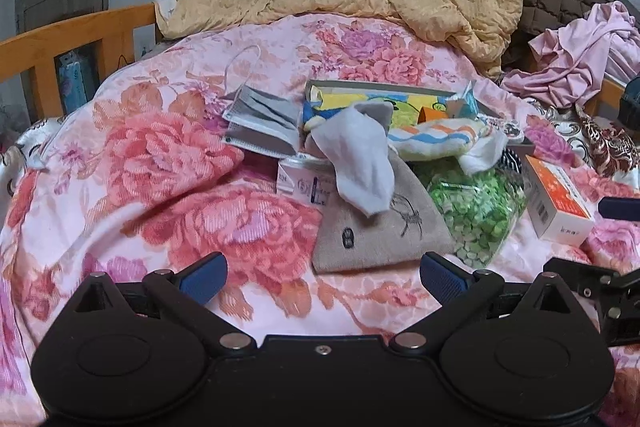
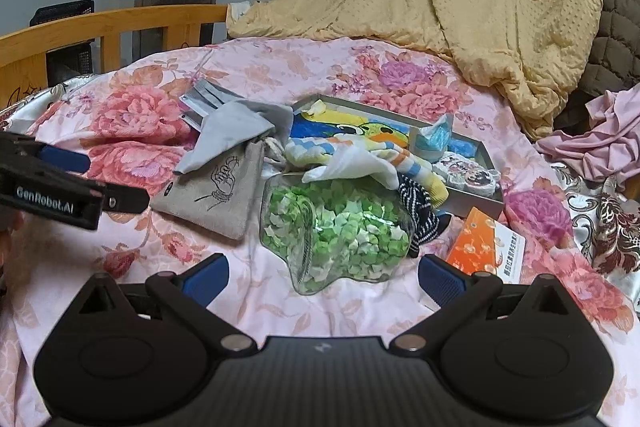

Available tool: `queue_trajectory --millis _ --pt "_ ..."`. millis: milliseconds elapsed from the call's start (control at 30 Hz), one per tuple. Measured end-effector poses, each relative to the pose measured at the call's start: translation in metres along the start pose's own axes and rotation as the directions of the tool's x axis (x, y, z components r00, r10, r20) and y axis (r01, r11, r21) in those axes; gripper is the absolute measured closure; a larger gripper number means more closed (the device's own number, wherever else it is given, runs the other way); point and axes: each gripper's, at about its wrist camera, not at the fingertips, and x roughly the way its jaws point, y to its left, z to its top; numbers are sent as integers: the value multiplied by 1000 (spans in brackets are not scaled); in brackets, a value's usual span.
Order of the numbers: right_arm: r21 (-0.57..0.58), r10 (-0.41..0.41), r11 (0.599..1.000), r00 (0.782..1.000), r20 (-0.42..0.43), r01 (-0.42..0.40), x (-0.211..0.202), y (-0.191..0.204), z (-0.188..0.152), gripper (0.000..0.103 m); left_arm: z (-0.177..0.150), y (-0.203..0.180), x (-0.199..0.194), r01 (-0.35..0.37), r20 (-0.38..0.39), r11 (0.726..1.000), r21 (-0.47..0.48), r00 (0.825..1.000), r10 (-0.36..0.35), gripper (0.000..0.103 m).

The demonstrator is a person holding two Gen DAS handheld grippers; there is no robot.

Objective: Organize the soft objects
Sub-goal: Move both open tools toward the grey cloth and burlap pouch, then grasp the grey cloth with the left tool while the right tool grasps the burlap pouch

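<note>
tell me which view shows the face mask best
The left wrist view. There the face mask lies open to the camera, pleats and ear loop showing, left of the white sock. In the right wrist view only a strip of the mask shows behind that sock.

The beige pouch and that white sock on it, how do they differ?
The beige pouch lies flat with an ink drawing; the white sock is plain with a grey toe. The sock drapes crumpled over the pouch's top edge. Both are soft cloth, on the floral quilt, ungripped.
</note>
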Motion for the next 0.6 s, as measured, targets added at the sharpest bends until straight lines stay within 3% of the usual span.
queue_trajectory --millis 267,600 --pt "-19 27 999 998 58 -26 8 9 6 0 16 22 5 16 41 1000 -15 999 -15 1" --pt "-113 119 988 978 171 -101 29 33 18 0 39 41 10 85 89 992 -97 993 -77 1"
